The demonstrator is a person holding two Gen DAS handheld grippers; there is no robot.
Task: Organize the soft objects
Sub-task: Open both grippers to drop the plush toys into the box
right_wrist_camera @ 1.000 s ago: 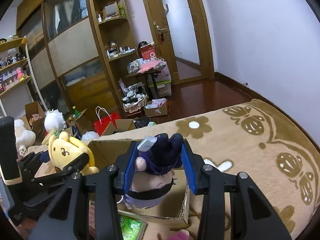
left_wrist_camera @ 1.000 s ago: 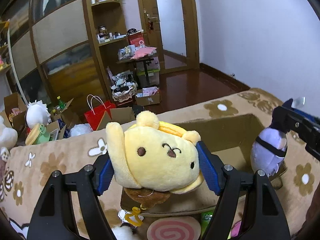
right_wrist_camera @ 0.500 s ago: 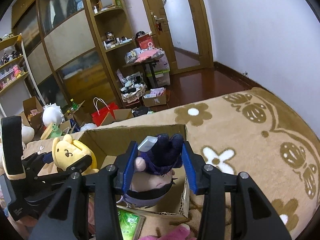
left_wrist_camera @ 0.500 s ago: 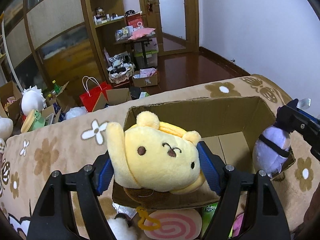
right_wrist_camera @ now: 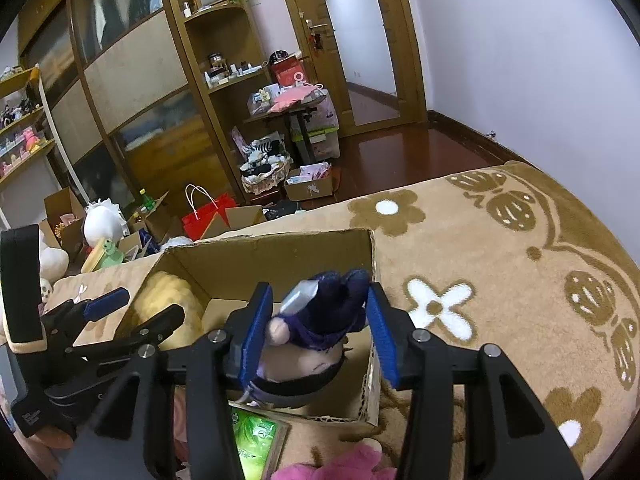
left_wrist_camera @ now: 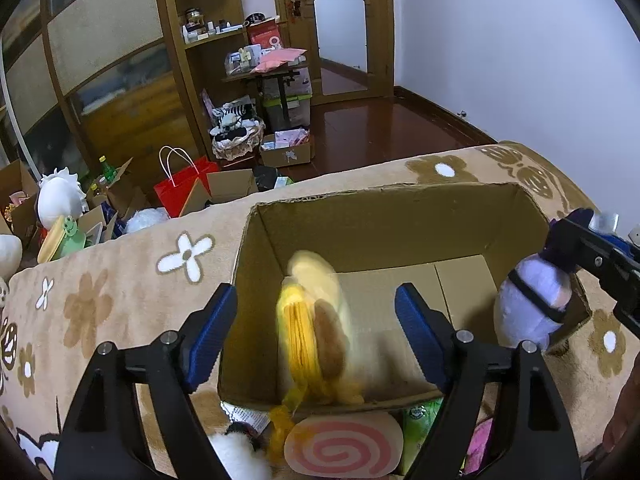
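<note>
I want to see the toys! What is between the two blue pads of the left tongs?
In the left wrist view, a blurry yellow plush toy, dropping untouched into the brown cardboard box.

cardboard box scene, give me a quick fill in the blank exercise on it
1. The blurred yellow plush is dropping into the ____ box.
2. The left tongs, opening, have ____ pads.
3. The purple plush sits between the ____ tongs, which are opening.
4. Below the box lies a pink ____-patterned cushion.

Missing words: cardboard; blue; right; spiral
</note>
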